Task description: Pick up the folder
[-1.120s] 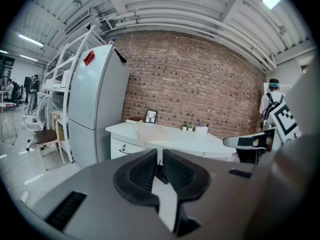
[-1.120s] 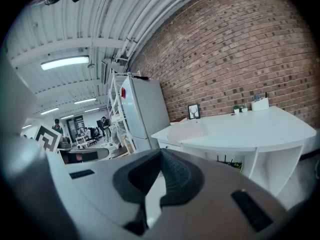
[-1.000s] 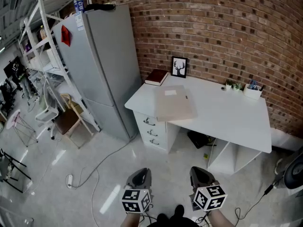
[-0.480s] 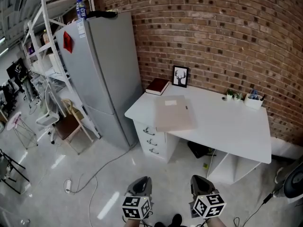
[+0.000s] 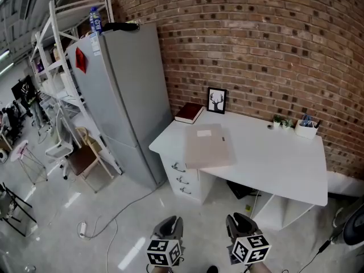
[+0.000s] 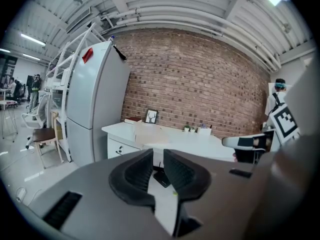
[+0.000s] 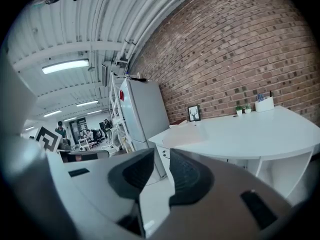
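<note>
The beige folder [image 5: 209,147] lies flat on the left part of the white desk [image 5: 273,158], one corner past the front edge. It also shows far ahead in the left gripper view [image 6: 150,132] and in the right gripper view [image 7: 187,134]. Both grippers hang low over the floor, well short of the desk. My left gripper [image 5: 169,223] is shut and empty [image 6: 158,166]. My right gripper [image 5: 239,220] has its jaws opening, a narrow gap and nothing between them [image 7: 161,171].
A grey fridge [image 5: 122,90] stands left of the desk, with white shelving [image 5: 51,67] and a chair [image 5: 85,147] beyond it. On the desk are a red book [image 5: 189,112], a deer picture [image 5: 216,100], small plants [image 5: 278,122] and a white holder [image 5: 307,128]. A cable [image 5: 108,215] runs over the floor.
The view and both grippers have crept forward toward the desk, which sits slightly lower in the frame. The folder has not moved.
</note>
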A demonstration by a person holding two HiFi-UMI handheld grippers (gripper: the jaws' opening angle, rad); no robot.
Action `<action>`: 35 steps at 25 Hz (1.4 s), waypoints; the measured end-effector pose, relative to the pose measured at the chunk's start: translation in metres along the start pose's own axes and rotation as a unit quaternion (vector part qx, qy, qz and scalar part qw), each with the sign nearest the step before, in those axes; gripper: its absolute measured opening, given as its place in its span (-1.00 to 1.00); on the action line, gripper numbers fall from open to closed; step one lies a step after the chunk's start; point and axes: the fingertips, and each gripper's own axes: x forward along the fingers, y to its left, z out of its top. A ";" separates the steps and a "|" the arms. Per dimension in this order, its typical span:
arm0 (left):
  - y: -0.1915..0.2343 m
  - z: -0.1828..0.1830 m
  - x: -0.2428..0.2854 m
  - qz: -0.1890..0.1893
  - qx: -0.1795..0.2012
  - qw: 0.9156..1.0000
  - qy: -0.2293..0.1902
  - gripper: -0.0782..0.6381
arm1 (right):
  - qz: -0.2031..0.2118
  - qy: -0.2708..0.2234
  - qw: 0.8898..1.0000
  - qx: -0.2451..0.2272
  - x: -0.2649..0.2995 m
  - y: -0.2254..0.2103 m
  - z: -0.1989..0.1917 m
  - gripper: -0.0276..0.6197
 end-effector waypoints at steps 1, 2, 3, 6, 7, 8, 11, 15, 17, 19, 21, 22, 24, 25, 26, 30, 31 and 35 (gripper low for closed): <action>-0.001 0.001 0.003 0.000 -0.002 1.000 -0.001 -0.66 | 0.002 -0.001 1.000 0.001 0.002 -0.003 0.002 -0.65; -0.002 0.003 0.006 -0.001 -0.004 1.000 -0.002 -0.61 | 0.005 -0.001 1.000 0.002 0.005 -0.006 0.004 -0.63; -0.003 0.004 0.009 -0.002 -0.007 1.000 -0.003 -0.55 | 0.007 -0.002 1.000 0.003 0.007 -0.010 0.005 -0.60; -0.007 0.006 0.017 0.000 -0.013 1.000 -0.008 -0.49 | 0.017 -0.001 1.000 0.008 0.014 -0.017 0.008 -0.52; -0.008 0.006 0.019 0.001 -0.014 1.000 -0.009 -0.47 | 0.021 0.000 1.000 0.009 0.016 -0.020 0.009 -0.49; -0.009 0.006 0.022 0.003 -0.016 1.000 -0.009 -0.45 | 0.024 0.002 1.000 0.009 0.018 -0.022 0.010 -0.46; -0.009 0.008 0.030 0.009 -0.022 1.000 -0.009 -0.38 | 0.027 0.003 1.000 0.015 0.023 -0.031 0.014 -0.39; 0.000 0.014 0.043 0.018 -0.027 0.999 -0.008 -0.30 | 0.027 -0.005 0.999 0.033 0.035 -0.040 0.022 -0.32; 0.005 0.016 0.052 0.019 -0.027 0.999 -0.007 -0.28 | 0.026 -0.011 0.999 0.042 0.043 -0.045 0.027 -0.30; 0.010 0.020 0.063 0.018 -0.027 0.999 -0.006 -0.26 | 0.024 -0.015 0.998 0.049 0.055 -0.049 0.033 -0.27; 0.019 0.025 0.079 0.015 -0.028 0.999 -0.008 -0.23 | 0.023 -0.019 0.998 0.051 0.070 -0.053 0.040 -0.26; 0.024 0.028 0.087 0.014 -0.029 0.999 -0.009 -0.22 | 0.023 -0.021 0.998 0.050 0.078 -0.054 0.043 -0.26; 0.035 0.036 0.106 0.013 -0.033 0.999 -0.013 -0.19 | 0.021 -0.022 0.998 0.048 0.097 -0.059 0.050 -0.26; 0.041 0.041 0.116 0.013 -0.035 0.999 -0.015 -0.18 | 0.019 -0.022 0.998 0.047 0.107 -0.063 0.054 -0.26; 0.047 0.046 0.126 0.013 -0.038 0.999 -0.018 -0.16 | 0.015 -0.022 0.999 0.047 0.117 -0.068 0.058 -0.26; 0.074 0.074 0.170 0.008 -0.044 0.999 -0.031 -0.12 | 0.004 -0.024 0.999 0.043 0.165 -0.081 0.081 -0.26; 0.080 0.080 0.181 0.006 -0.043 0.999 -0.031 -0.12 | 0.002 -0.025 0.999 0.043 0.177 -0.084 0.086 -0.26; 0.103 0.101 0.219 0.000 -0.043 0.999 -0.029 -0.11 | -0.007 -0.024 0.999 0.042 0.219 -0.092 0.106 -0.25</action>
